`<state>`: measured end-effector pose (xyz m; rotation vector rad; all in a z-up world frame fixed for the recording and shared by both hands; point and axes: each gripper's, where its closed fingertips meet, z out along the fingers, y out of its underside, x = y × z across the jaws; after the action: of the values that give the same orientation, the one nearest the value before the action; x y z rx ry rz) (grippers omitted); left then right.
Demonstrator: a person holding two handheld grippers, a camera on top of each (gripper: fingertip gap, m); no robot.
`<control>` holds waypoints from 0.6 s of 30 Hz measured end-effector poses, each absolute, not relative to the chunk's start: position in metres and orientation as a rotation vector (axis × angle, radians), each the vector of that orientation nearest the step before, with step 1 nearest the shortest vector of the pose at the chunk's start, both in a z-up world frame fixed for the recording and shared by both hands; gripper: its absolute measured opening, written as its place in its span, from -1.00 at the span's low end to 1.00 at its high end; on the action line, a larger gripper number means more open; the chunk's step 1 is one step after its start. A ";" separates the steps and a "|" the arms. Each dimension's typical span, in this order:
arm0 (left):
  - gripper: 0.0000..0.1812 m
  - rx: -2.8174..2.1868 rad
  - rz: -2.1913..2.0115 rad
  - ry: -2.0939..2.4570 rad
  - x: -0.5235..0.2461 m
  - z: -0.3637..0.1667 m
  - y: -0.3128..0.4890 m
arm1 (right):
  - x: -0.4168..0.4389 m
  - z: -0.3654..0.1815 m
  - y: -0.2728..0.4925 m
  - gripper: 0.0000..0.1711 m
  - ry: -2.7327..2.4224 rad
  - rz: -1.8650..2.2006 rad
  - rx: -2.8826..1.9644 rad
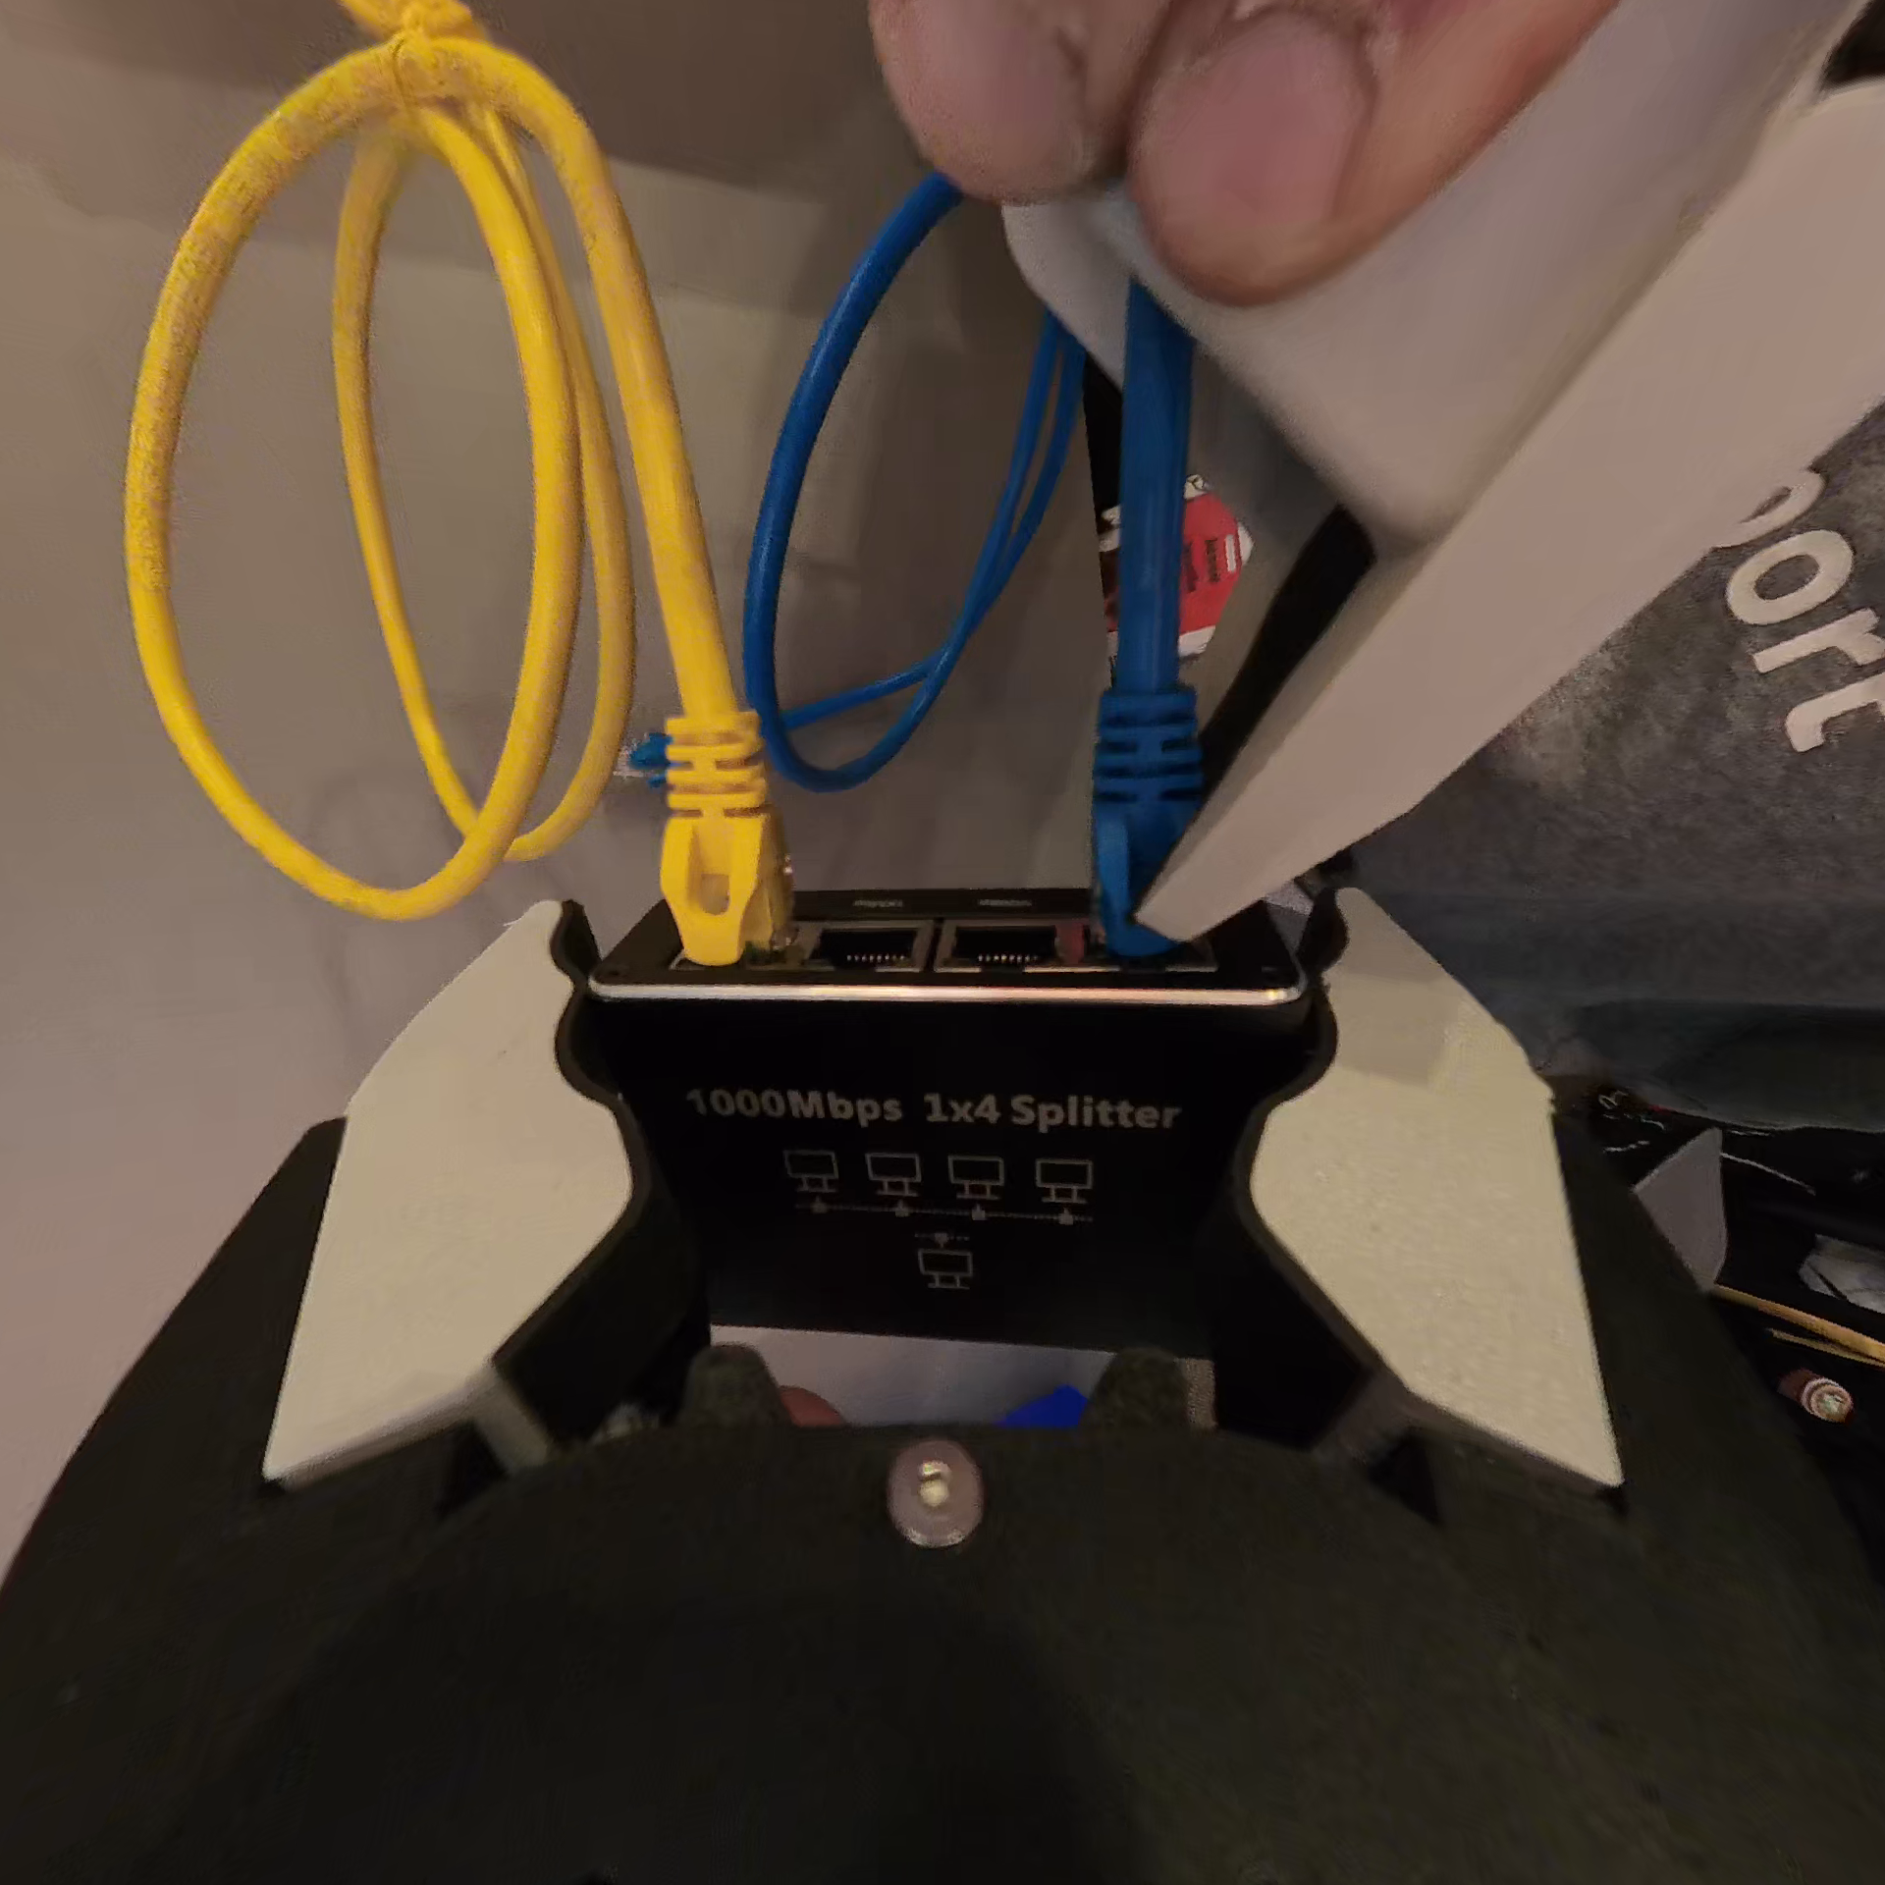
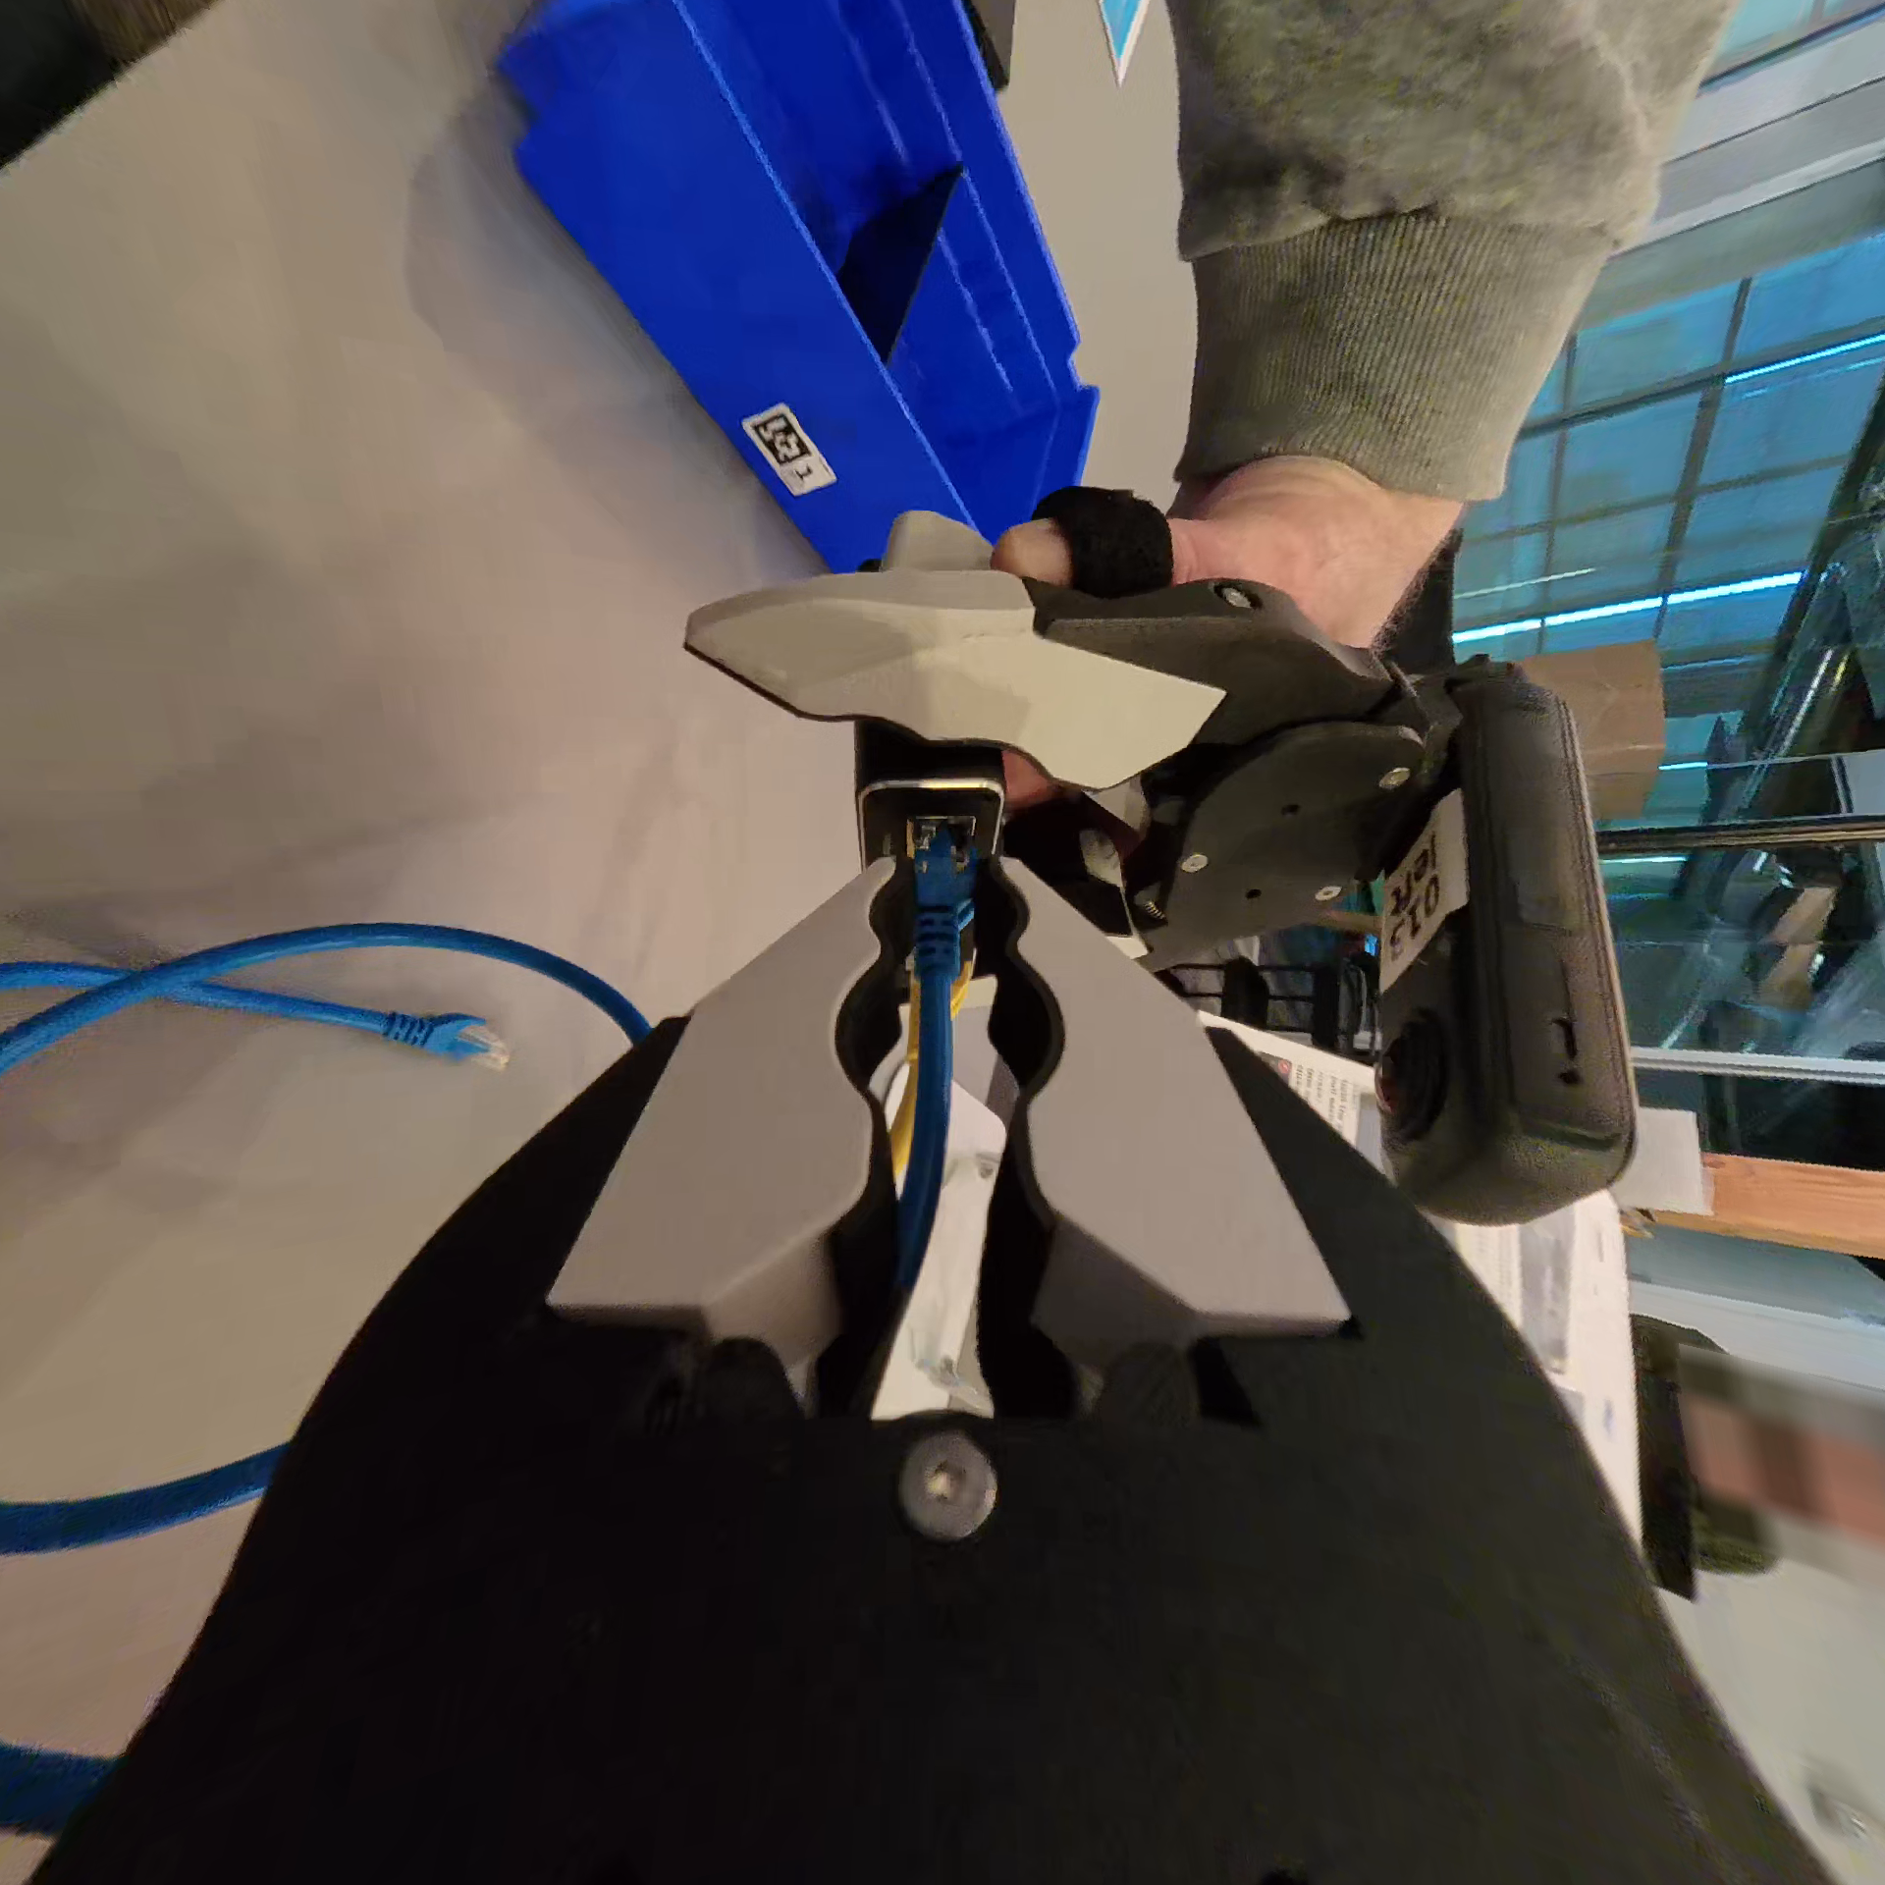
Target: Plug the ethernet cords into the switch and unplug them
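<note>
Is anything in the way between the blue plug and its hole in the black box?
Nothing visible is. The blue plug already sits in the far right port of the switch, which the left gripper holds. The right gripper is closed around it. The yellow plug is in the far left port, well aside.

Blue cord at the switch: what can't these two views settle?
- Left wrist view: the right tongs cover the blue plug at the switch, so its seating is hidden.
- Right wrist view: the port is too small and shadowed to judge.
- Yellow cord: top loop cut off by the edge.
</note>
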<state>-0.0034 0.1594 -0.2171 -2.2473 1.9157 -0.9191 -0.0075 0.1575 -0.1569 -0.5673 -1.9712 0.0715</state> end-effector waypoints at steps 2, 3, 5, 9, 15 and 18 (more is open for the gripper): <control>0.39 -2.261 -0.932 1.911 -0.003 -0.218 0.158 | -0.008 -0.158 0.158 -0.88 -1.953 0.110 -0.577; 0.39 -2.268 -0.928 1.898 -0.004 -0.218 0.160 | -0.008 -0.157 0.159 -0.88 -1.940 0.121 -0.589; 0.39 -2.263 -0.952 1.881 -0.002 -0.216 0.158 | -0.007 -0.155 0.157 -0.85 -1.913 0.137 -0.580; 0.39 -2.298 -0.965 1.802 -0.004 -0.217 0.162 | -0.002 -0.154 0.158 -0.76 -1.901 0.130 -0.613; 0.39 -2.356 -0.959 1.739 0.003 -0.216 0.161 | -0.004 -0.154 0.161 -0.83 -1.940 0.080 -0.588; 0.39 -2.374 -0.957 1.719 0.003 -0.213 0.161 | -0.005 -0.152 0.164 -0.88 -1.950 0.051 -0.556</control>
<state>0.0033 0.1608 -0.2130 -2.3736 1.7188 -0.9572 -0.0052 0.1642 -0.1525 -0.5557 -1.9496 0.0506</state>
